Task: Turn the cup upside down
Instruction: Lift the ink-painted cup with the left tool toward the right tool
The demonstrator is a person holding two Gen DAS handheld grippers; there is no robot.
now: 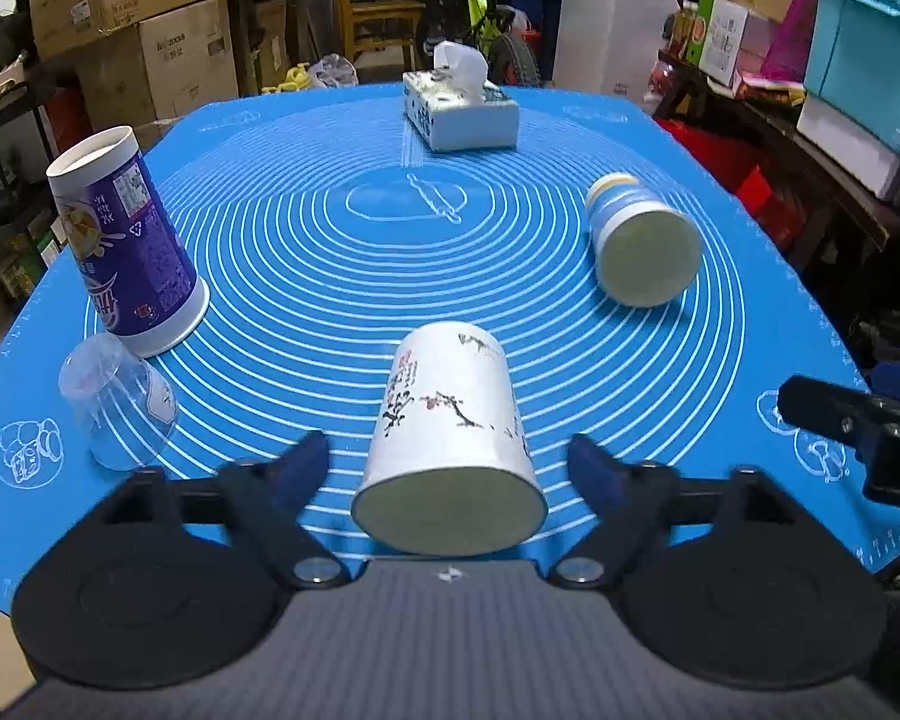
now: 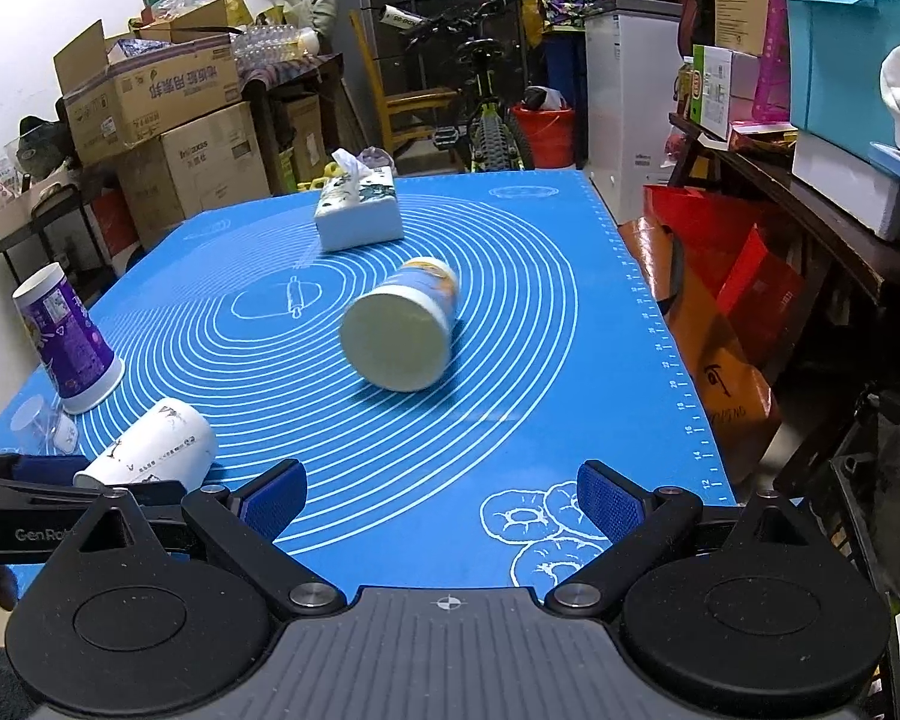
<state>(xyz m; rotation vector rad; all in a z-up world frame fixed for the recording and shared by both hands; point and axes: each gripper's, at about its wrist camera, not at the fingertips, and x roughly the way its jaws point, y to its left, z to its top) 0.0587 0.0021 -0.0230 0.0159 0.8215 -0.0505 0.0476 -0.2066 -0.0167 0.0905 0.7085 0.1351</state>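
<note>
White cup [image 1: 450, 438] on its side between wide-spread left tool [image 1: 450, 468] pads

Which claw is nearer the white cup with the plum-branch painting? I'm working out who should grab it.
Left. The left claw is open around the painted white cup, one finger on each side. The right claw is open over bare mat, to the cup's right.

White blossom-printed cup [image 1: 450, 444] on its side, mouth nearest
</note>
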